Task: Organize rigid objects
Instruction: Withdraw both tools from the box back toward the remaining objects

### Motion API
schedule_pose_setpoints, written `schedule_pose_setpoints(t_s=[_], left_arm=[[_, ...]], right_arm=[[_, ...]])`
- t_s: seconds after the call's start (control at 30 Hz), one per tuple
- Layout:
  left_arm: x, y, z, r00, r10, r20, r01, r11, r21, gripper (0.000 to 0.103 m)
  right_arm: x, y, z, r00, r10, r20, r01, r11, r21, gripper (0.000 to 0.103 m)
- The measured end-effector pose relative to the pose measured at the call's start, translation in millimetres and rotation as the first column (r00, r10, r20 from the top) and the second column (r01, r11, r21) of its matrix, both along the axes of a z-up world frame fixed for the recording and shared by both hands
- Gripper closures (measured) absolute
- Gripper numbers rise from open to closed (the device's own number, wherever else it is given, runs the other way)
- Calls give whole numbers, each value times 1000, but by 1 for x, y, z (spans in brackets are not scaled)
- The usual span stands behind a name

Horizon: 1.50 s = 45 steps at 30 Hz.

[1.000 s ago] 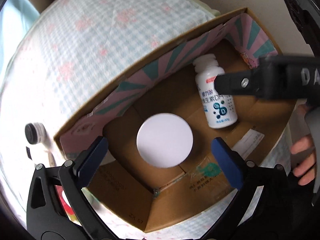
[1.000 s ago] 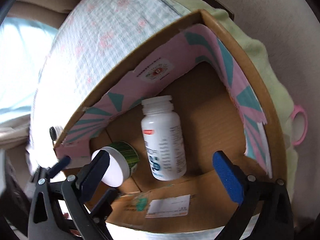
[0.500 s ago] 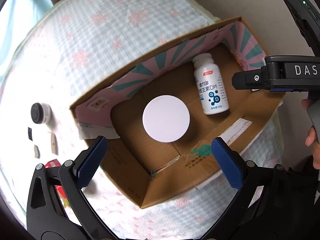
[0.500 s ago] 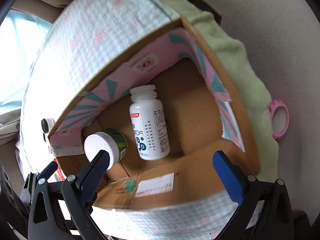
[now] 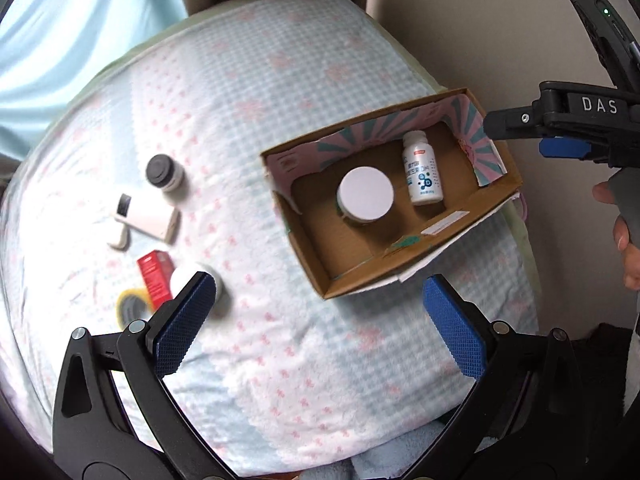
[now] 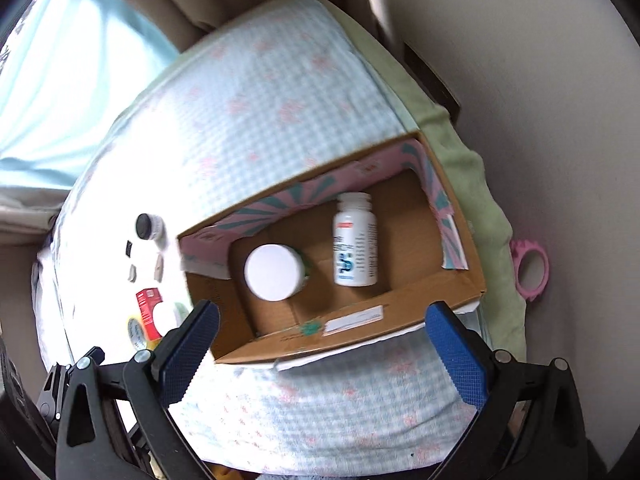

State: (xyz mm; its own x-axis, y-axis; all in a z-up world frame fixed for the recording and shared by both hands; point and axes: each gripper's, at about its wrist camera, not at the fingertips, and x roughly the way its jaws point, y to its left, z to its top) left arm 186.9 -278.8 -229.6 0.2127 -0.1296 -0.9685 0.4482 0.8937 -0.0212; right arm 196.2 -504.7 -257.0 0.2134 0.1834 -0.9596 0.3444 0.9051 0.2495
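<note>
Here both the left gripper and right gripper gape empty; lower left, a blue pad half-hides a white-lidded jar.

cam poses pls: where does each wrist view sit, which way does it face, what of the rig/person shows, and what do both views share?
Left wrist: above the bed's near edge, facing down at the box and loose items; shows the left gripper open, the right gripper side-on, a hand.
Right wrist: above the box, facing down into it; shows the right gripper open.
Shared: box, bottle, jar, loose items.
</note>
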Motion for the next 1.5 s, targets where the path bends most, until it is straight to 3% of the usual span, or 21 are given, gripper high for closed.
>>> schedule_pose_setpoints(t_s=[0.3, 0.67, 0.83, 1.03, 1.3, 1.5], left_arm=[[-51, 121, 39, 973, 216, 84, -213, 976, -43, 0], [-89, 253, 26, 941, 331, 70, -324, 941, -96, 0], [-91, 297, 26, 941, 325, 99, -316, 944, -93, 0], [-81, 339, 7, 951, 301, 69, -292, 949, -117, 0], [-46, 361, -52, 981, 193, -4, -192, 973, -127, 0], [-10, 354, -98, 995, 96, -28, -98, 990, -103, 0]], right_arm=[[-20, 81, 50, 980, 155, 127, -154, 988, -17, 0], [-50, 187, 60, 957, 249, 149, -244, 969, -47, 0], [-55, 241, 52, 948, 269, 171, -268, 963, -27, 0], [-49, 298, 32, 953, 269, 140, -272, 962, -3, 0], [-9, 361, -5, 952, 296, 76, -294, 955, -30, 0], [32, 401, -44, 930, 368, 21, -367, 929, -42, 0]])
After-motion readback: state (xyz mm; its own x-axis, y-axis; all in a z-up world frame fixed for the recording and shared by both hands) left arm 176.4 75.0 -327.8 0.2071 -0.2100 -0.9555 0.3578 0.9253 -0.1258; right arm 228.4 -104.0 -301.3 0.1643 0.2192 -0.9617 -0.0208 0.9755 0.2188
